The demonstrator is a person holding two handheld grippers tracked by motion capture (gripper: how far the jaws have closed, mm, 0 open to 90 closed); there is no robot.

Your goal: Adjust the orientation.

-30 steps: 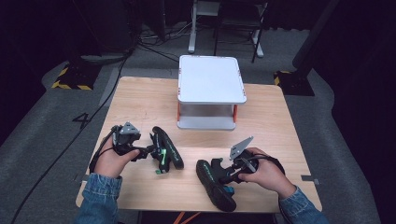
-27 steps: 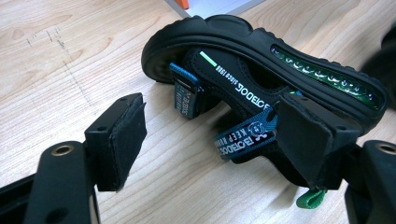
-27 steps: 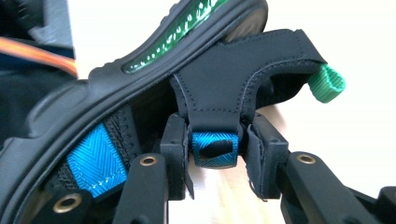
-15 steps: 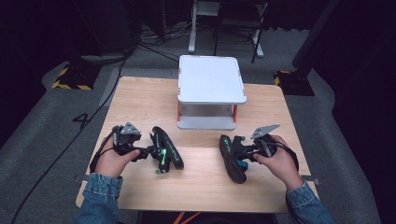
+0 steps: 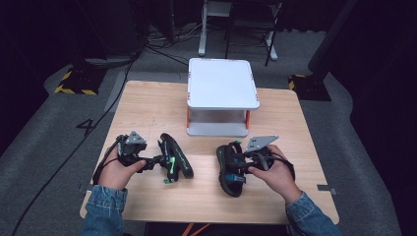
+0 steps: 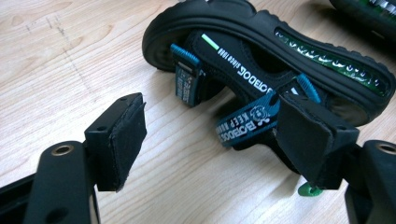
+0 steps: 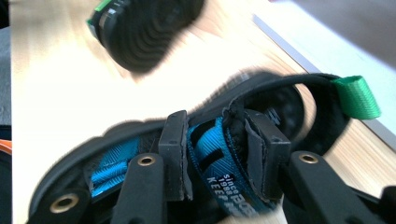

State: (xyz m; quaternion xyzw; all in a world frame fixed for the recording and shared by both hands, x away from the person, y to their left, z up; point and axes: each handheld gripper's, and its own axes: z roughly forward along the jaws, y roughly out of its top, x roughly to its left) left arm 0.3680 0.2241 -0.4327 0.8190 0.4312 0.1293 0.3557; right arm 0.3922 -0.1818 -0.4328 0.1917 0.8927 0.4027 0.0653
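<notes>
On the wooden table [image 5: 147, 105], everything lies in front of the white stand [image 5: 222, 83], which sits at the far middle. Left of the stand and nearer the person, the left hand [image 5: 114, 169] holds the left gripper [image 5: 164, 164]. Its jaws stand apart and press on nothing: in the left gripper view the left pad is over bare wood, while the right pad sits right by a blue strap of the left sandal [image 6: 261, 70]; whether it touches the strap I cannot tell. That sandal is black with blue straps and a green-tinted sole edge, and it lies tipped on its side, in front of the stand's left corner.

Just right of it, in front of the stand's middle, lies the right sandal [image 5: 230, 169], near its partner but apart from it. The right gripper [image 5: 241, 167] is clenched on it: in the right gripper view both pads pinch a blue strap [image 7: 210, 163] between them, and a green heel loop [image 7: 357, 95] shows at the sandal's end. The right hand [image 5: 275, 172] holding that gripper is in front of the stand's right corner.
</notes>
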